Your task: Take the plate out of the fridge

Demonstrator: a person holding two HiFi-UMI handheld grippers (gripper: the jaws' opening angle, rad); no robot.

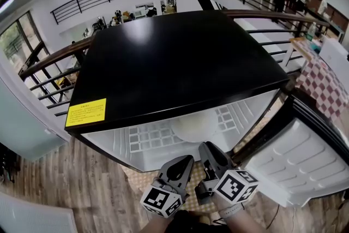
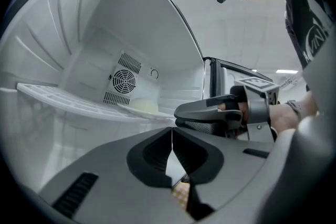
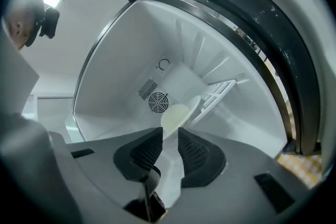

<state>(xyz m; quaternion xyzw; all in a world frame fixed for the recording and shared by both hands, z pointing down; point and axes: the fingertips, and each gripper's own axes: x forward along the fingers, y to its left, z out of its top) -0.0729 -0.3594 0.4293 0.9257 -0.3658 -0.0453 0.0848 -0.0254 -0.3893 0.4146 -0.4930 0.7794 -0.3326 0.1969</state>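
Note:
A pale round plate [image 1: 195, 125] lies on the white wire shelf [image 1: 147, 136] inside the open black mini fridge [image 1: 174, 57]. Both grippers hover just in front of the opening, below the plate. In the left gripper view the plate [image 2: 140, 107] rests at the shelf's far end below the fan grille, and my left gripper [image 2: 171, 132] is shut with its jaws touching and nothing held. My left gripper [image 1: 181, 162] sits beside my right gripper [image 1: 210, 148]. In the right gripper view my right gripper [image 3: 170, 136] is open with a narrow gap, pointing at the plate [image 3: 175, 115] and short of it.
The fridge door [image 1: 297, 158] hangs open to the right. A yellow label [image 1: 86, 112] marks the fridge top. A checkered mat [image 1: 140, 176] lies on the wood floor under the fridge. A railing [image 1: 49, 60] and several people stand behind.

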